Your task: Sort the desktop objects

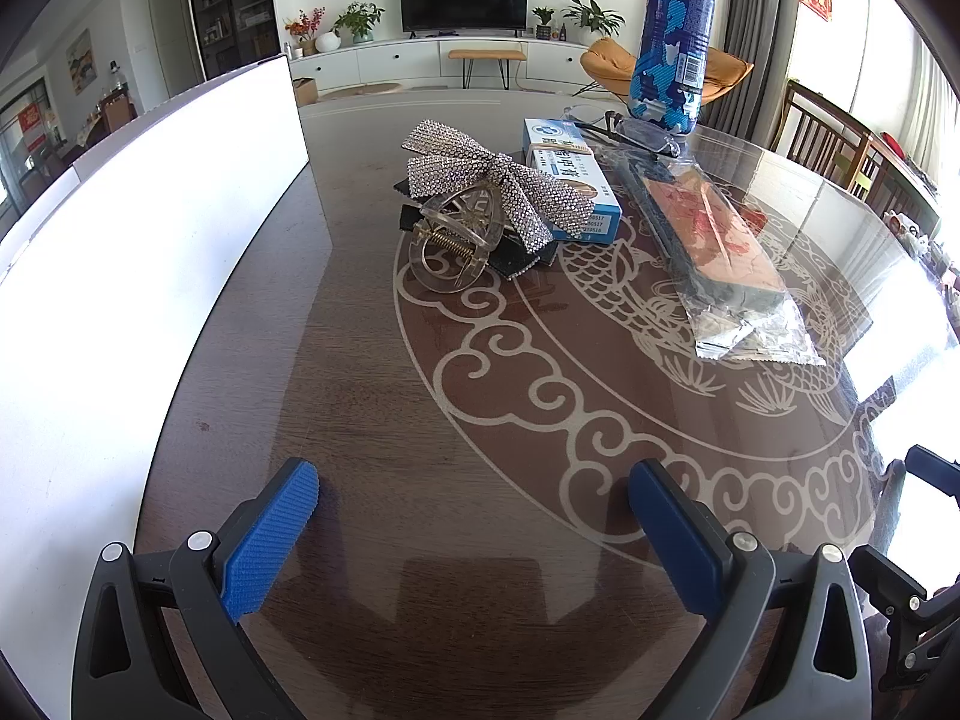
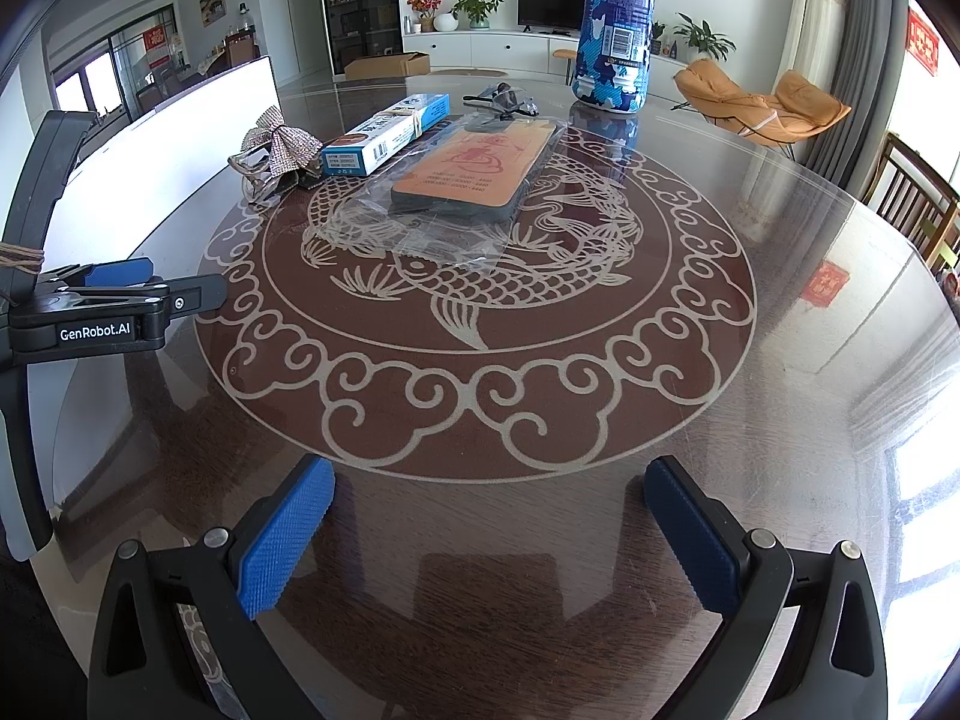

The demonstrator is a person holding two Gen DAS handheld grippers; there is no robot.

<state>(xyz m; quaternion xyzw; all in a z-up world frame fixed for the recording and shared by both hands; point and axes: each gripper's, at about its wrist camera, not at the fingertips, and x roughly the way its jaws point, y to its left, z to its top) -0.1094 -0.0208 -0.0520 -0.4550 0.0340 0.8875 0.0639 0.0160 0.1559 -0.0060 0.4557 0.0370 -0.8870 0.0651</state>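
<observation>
Glass covers the dark wooden table (image 1: pixel 372 396), with a pale fish-and-cloud pattern beneath it. Seen from the left wrist, the left gripper (image 1: pixel 474 498) hovers low over bare tabletop, its 2 blue-padded fingers (image 1: pixel 270 540) spread wide with nothing between them. Ahead lies a cluster of things: a rhinestone bow hair clip (image 1: pixel 480 186) with its clear claw resting on a dark pad, touching a blue-and-white box (image 1: pixel 570 180) just behind it. Right of the box sits a phone case in a clear plastic bag (image 1: pixel 720 246), lying lengthwise. Behind these, a pair of glasses (image 1: pixel 630 132) lies beside a tall blue camouflage bottle (image 1: pixel 675 36) standing upright. A white board (image 1: pixel 138 276) fills the left side.

From the right wrist, the right gripper (image 2: pixel 489 516) also hangs above the table (image 2: pixel 780 300), fingers (image 2: pixel 282 540) wide apart and holding nothing. The bagged phone case (image 2: pixel 468 180) lies over the fish pattern, the box (image 2: pixel 384 135) just left of it, the bow clip (image 2: pixel 282 147) further left, glasses (image 2: pixel 504 99) behind, and the bottle (image 2: pixel 618 24) upright at the back. The left gripper (image 2: pixel 180 288) shows at the left edge.
</observation>
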